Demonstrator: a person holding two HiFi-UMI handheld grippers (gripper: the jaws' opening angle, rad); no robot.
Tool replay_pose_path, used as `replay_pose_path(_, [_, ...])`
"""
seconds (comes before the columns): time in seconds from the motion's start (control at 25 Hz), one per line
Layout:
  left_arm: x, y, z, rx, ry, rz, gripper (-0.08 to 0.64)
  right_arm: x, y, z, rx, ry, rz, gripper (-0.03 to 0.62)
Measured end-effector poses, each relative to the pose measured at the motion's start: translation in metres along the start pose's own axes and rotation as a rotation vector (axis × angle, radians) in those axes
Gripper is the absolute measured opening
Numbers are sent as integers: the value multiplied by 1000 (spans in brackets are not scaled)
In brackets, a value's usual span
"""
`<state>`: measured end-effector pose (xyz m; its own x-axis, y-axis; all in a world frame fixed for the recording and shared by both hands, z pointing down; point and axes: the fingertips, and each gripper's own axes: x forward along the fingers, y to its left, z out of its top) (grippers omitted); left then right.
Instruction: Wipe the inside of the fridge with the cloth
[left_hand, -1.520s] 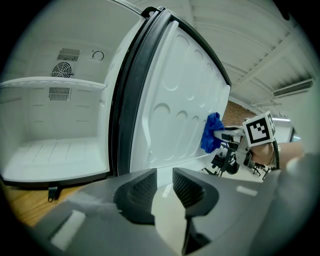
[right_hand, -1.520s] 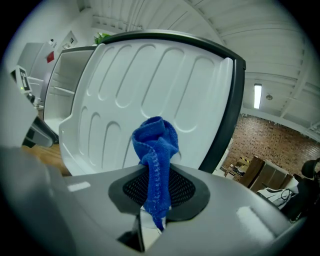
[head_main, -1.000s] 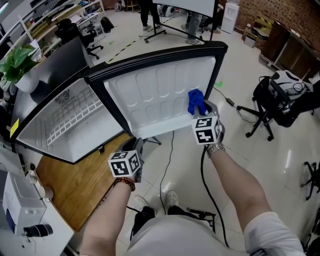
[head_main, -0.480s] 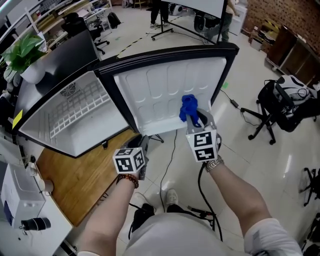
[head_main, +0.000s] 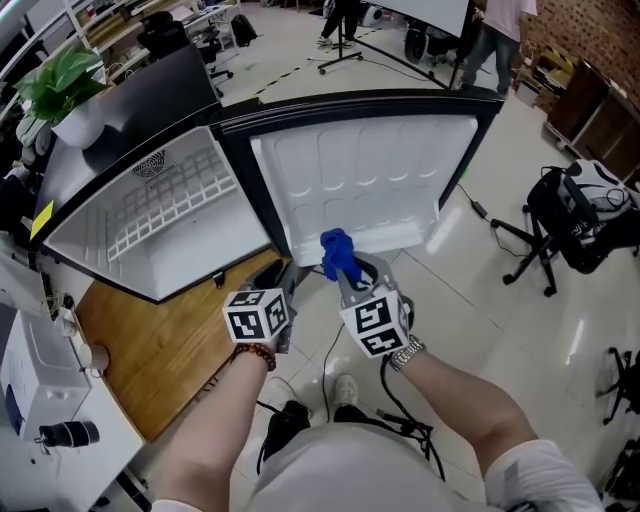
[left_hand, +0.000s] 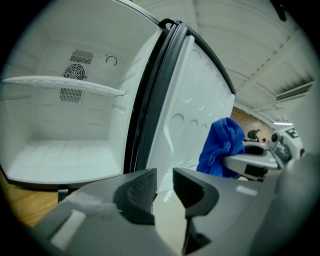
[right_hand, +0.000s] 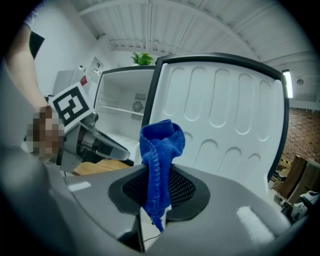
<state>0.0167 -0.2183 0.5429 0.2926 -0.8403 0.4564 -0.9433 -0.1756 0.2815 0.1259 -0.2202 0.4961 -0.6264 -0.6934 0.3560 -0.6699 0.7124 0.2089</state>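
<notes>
The small fridge stands open. Its white inside (head_main: 170, 225) with a wire shelf (left_hand: 65, 85) is at the left, and its door's moulded inner panel (head_main: 370, 180) swings out to the right. My right gripper (head_main: 345, 275) is shut on a blue cloth (head_main: 337, 252) that sticks up between its pads (right_hand: 160, 150), in front of the door's lower edge. My left gripper (head_main: 283, 285) hovers close beside it at the left, near the fridge's hinge side. Its jaws (left_hand: 164, 187) stand a little apart with nothing between them. The cloth (left_hand: 220, 147) shows at the right of the left gripper view.
The fridge rests on a wooden tabletop (head_main: 140, 360). A potted plant (head_main: 65, 85) stands on top of the fridge at the far left. An office chair with a black bag (head_main: 580, 225) is on the tiled floor at the right. People stand at the back (head_main: 490, 30). A black cable (head_main: 400, 400) trails below my arms.
My right gripper has carried the cloth leftward and nearer, from the door panel's right part to its lower left edge beside the left gripper. The left gripper has barely moved.
</notes>
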Motion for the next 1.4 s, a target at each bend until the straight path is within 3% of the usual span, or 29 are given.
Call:
replay_pose_path(0.36, [-6, 2, 25, 48, -52, -16, 120, 54, 33, -22, -12, 74, 60, 71])
replay_pose_path(0.76, [-8, 5, 41, 56, -78, -30, 127, 94, 30, -18, -81, 61, 35, 71])
replay_pose_path(1.04, [5, -10, 48, 75, -72, -77, 173, 102, 31, -21, -126, 51, 23, 71])
replay_pose_path(1.24, [17, -11, 45, 77, -38, -41, 169, 104, 31, -24, -134, 50, 29, 71])
replay_pose_path(1.4, [22, -8, 44, 84, -18, 2, 103, 103, 28, -24, -128, 46, 31, 71])
